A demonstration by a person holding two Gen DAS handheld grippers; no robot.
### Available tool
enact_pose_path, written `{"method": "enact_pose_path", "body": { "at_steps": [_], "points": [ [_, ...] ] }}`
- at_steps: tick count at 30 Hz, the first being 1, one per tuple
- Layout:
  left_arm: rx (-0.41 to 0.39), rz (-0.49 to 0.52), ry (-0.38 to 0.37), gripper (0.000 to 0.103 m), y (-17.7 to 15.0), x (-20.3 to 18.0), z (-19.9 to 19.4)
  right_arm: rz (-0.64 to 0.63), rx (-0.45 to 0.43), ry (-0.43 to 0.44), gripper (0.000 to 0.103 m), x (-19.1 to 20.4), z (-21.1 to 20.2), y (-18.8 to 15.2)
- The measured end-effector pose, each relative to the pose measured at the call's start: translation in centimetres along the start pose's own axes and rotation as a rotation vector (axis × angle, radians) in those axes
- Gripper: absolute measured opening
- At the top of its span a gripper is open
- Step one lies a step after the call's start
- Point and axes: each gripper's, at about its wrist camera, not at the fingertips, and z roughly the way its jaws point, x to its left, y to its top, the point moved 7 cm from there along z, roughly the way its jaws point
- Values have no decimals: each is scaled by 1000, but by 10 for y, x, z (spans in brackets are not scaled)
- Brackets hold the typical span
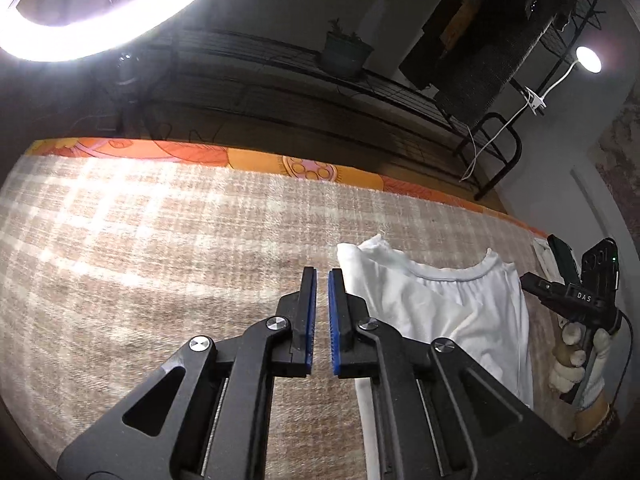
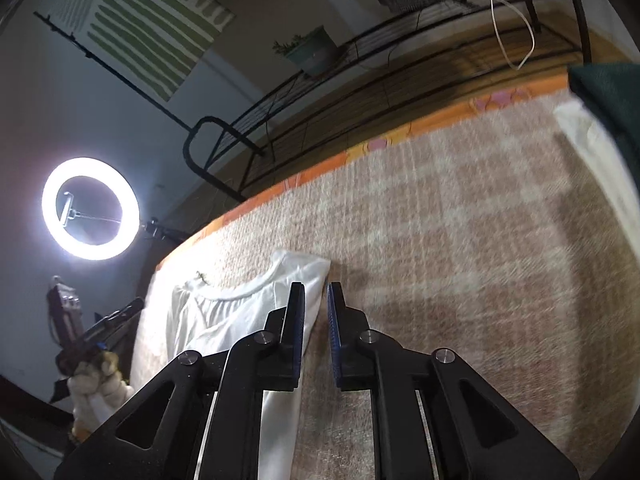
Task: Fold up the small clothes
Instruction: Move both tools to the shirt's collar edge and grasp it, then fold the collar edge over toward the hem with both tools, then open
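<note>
A small white shirt (image 1: 452, 312) lies flat on the beige checked blanket (image 1: 160, 248), neckline toward the far edge, sleeves folded in. My left gripper (image 1: 322, 276) hovers just left of the shirt's left edge, jaws a narrow gap apart and empty. My right gripper (image 2: 316, 290) hovers over the shirt's (image 2: 240, 316) right edge, jaws a narrow gap apart and empty. The right gripper also shows in the left wrist view (image 1: 576, 300), held by a gloved hand. The left gripper shows in the right wrist view (image 2: 100, 328).
An orange patterned sheet (image 1: 256, 160) edges the blanket at the far side. A black wire rack (image 1: 360, 92) with a potted plant (image 1: 344, 52) stands beyond. A ring light (image 2: 90, 208) glows at left. More white cloth (image 2: 596, 160) and a dark green item (image 2: 608, 88) lie at far right.
</note>
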Motion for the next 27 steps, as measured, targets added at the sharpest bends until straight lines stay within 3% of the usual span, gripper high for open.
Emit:
{"method": "enact_pose_path", "body": {
  "at_steps": [2, 8, 10, 11, 12, 13, 17, 27],
  "points": [
    [13, -6, -16, 34, -3, -12, 14, 4, 26, 6, 24, 0, 7, -2],
    [42, 2, -18, 37, 2, -34, 47, -31, 32, 1, 27, 13, 20, 3],
    [39, 48, 20, 34, 0, -41, 55, -49, 32, -1, 28, 17, 22, 1],
    [22, 94, 50, 13, 0, -46, 57, -64, 30, -8, 28, 20, 26, 1],
    [36, 122, 50, 5, -2, -51, 61, -88, 28, -24, 22, 23, 29, 1],
    [25, 146, 67, 5, -3, -55, 61, -110, 20, -47, 5, 27, 31, 2],
    [-8, 123, 29, 4, -1, -62, 46, -185, 8, -111, 3, 39, 34, 1],
    [-107, 165, -12, 4, -13, -79, -45, -251, -83, -32, 2, 80, -35, -8]
  ]
}}
